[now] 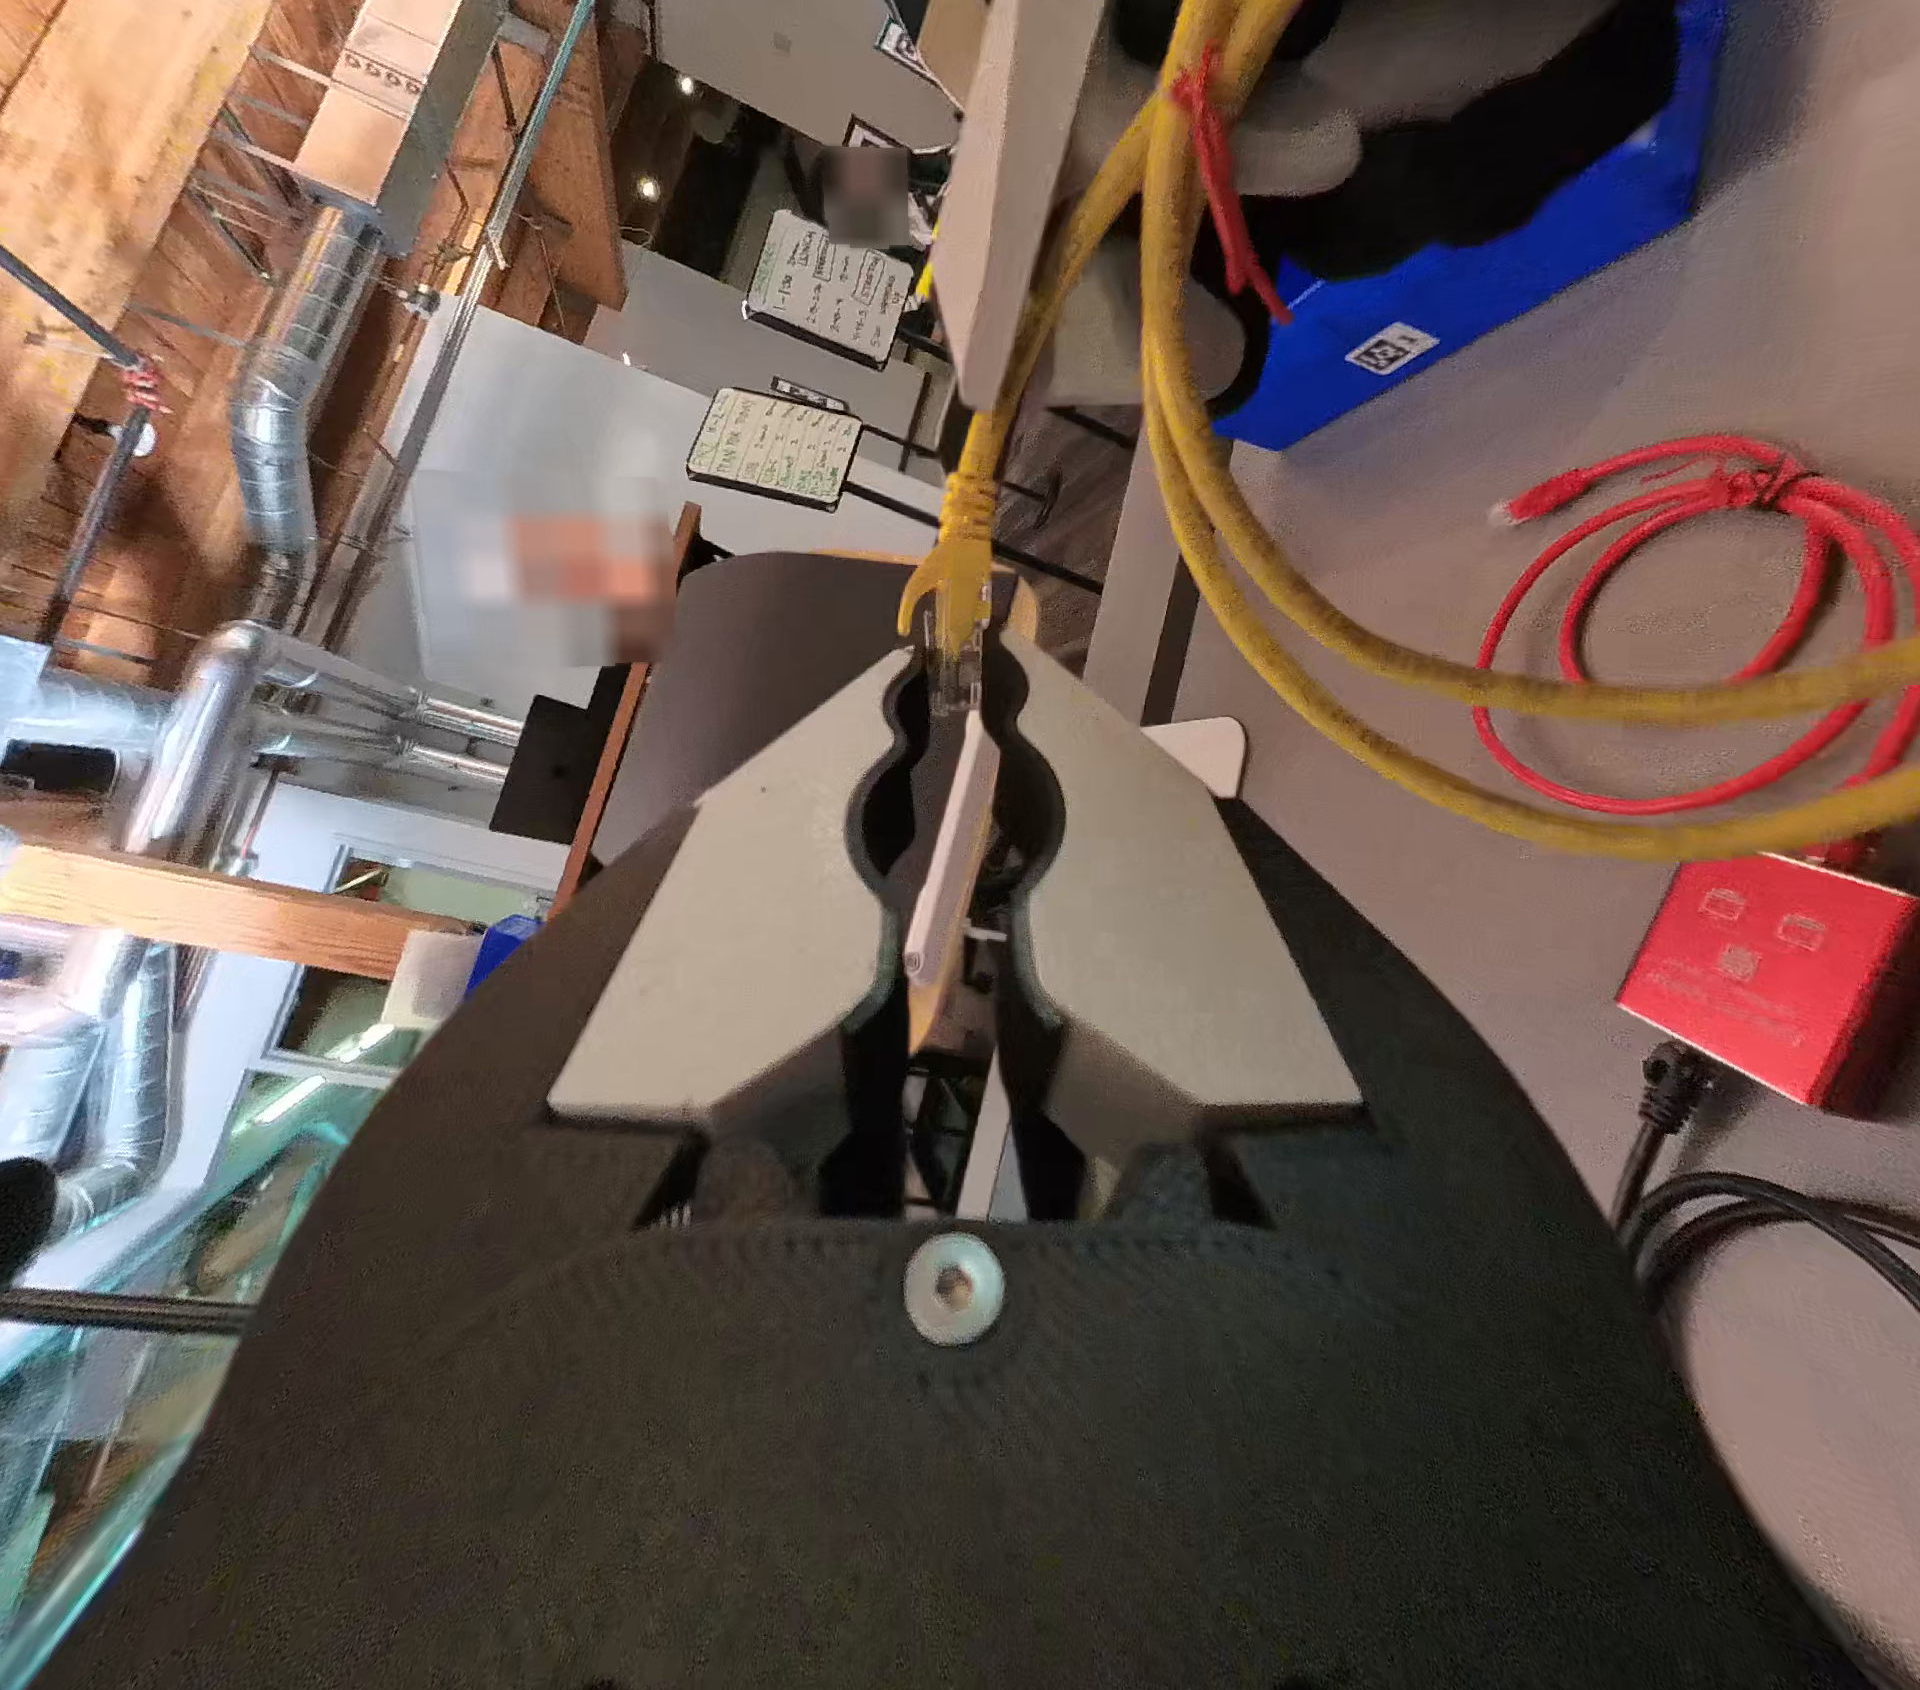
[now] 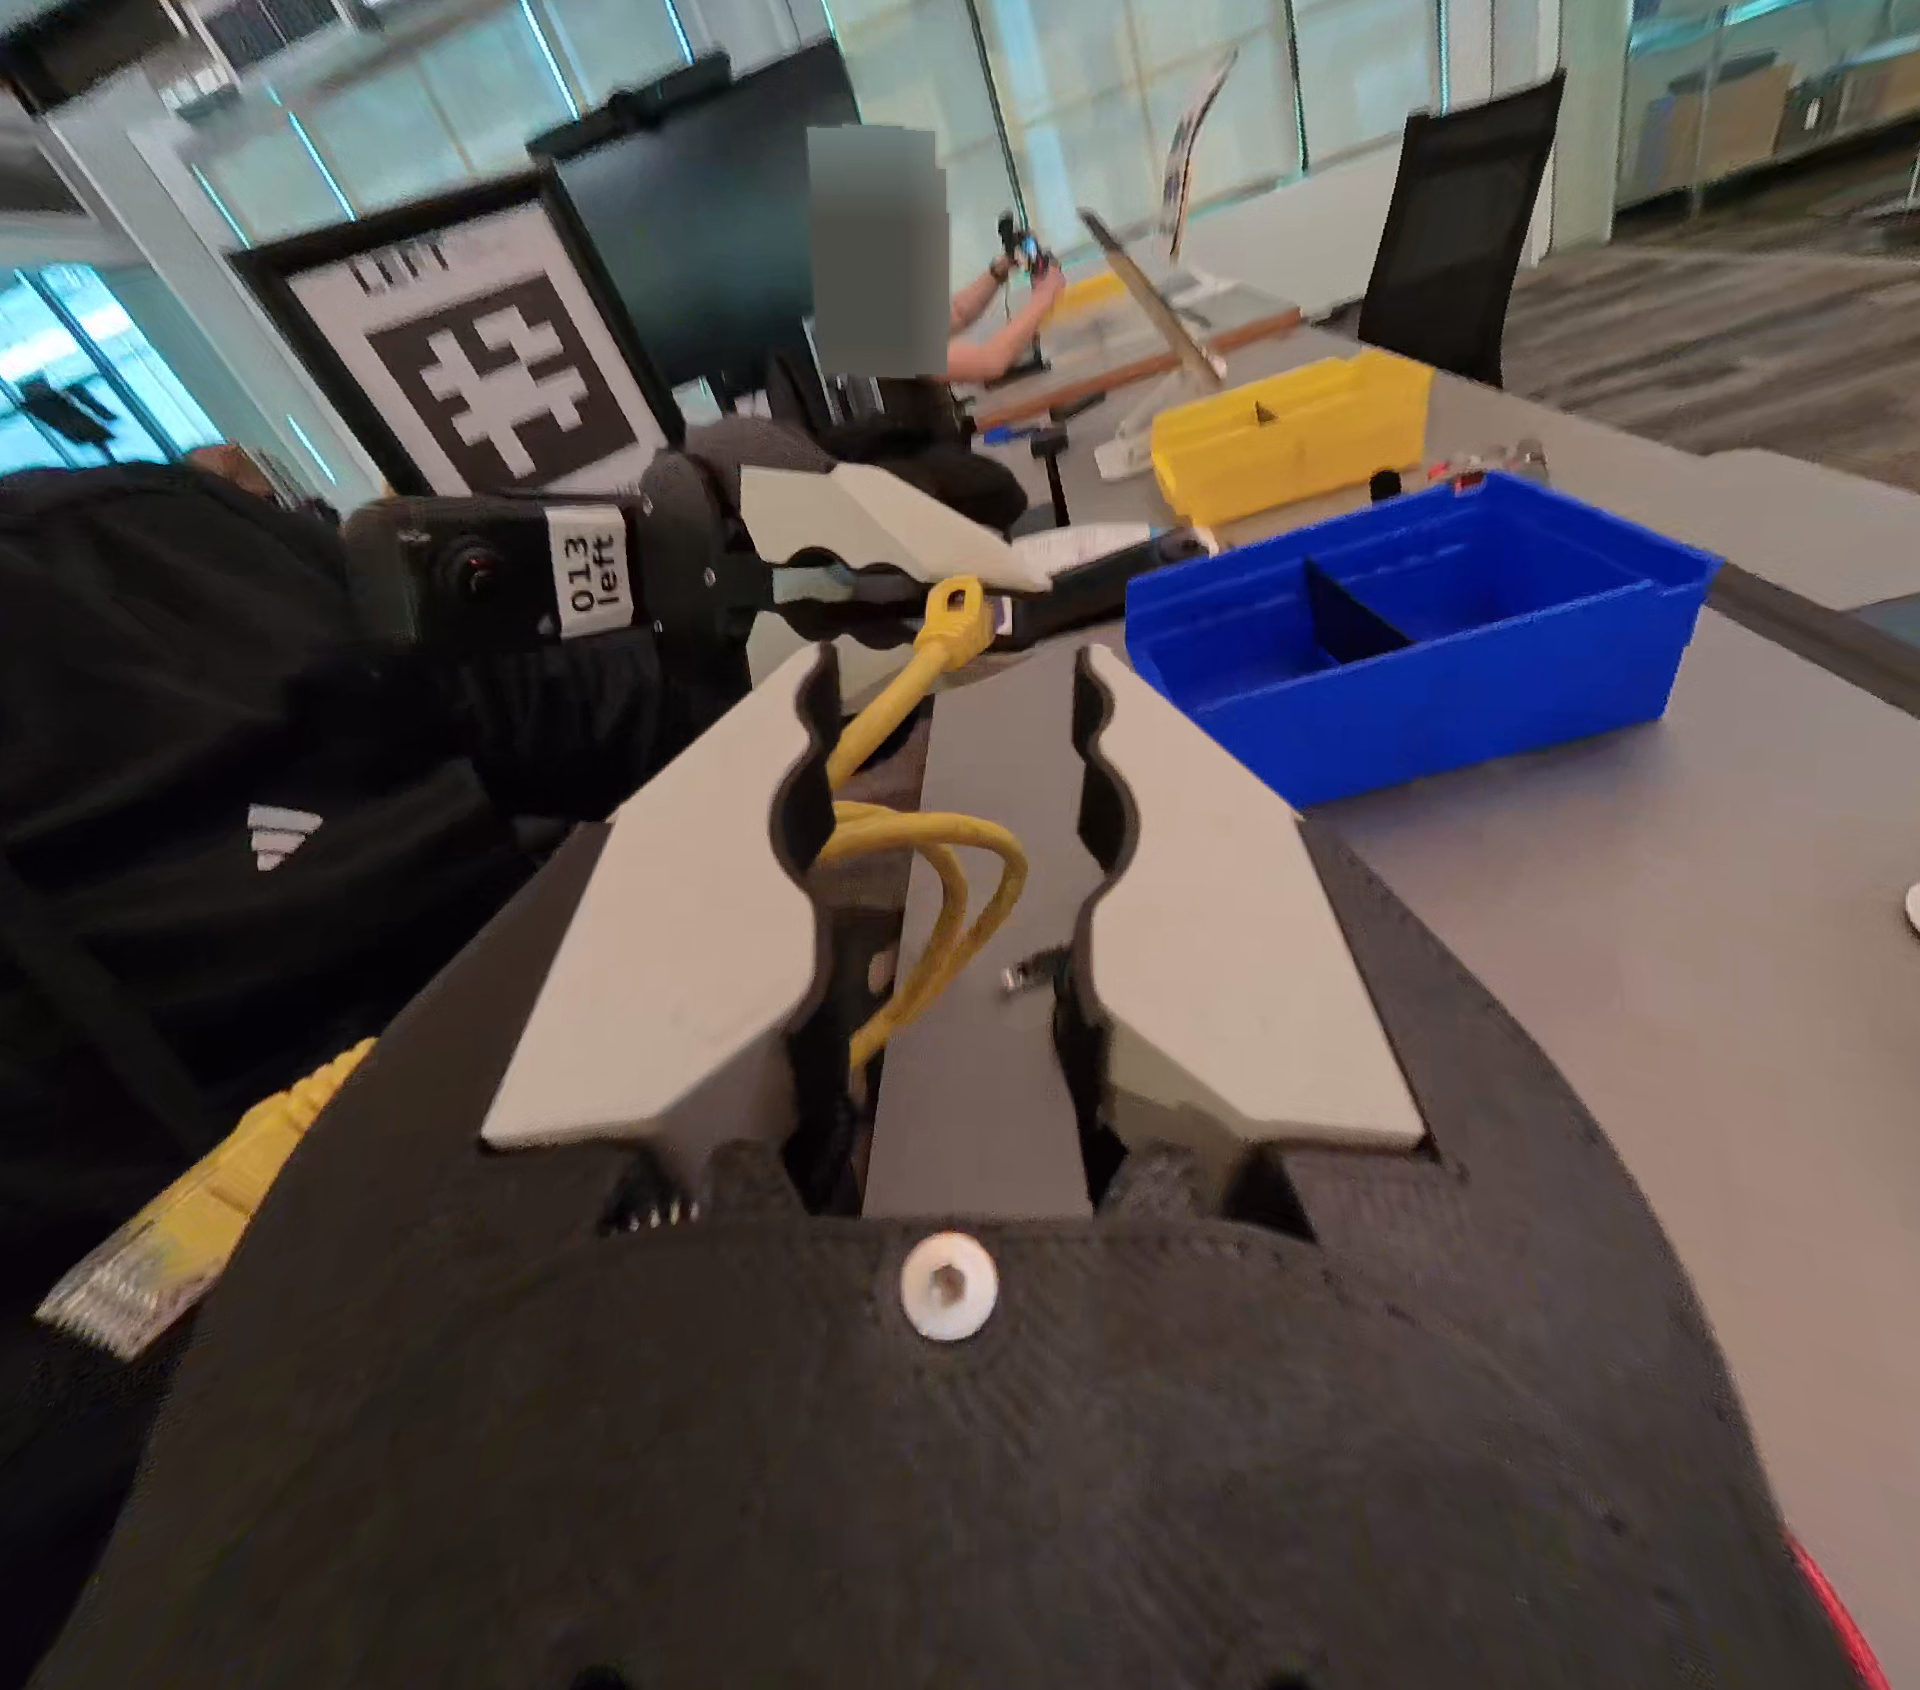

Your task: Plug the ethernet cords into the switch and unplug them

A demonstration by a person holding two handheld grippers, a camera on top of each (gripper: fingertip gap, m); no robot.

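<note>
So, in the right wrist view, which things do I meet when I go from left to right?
Clear plug end of a yellow ethernet cable → left gripper with pale grey fingers → coiled yellow cable → blue plastic bin with a divider.

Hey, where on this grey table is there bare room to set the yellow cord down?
Bare grey table lies right of the right gripper, in front of the blue bin. It is crowded around the red cord coil, the red box and its black cable. The left gripper holds the yellow cord's plug.
</note>
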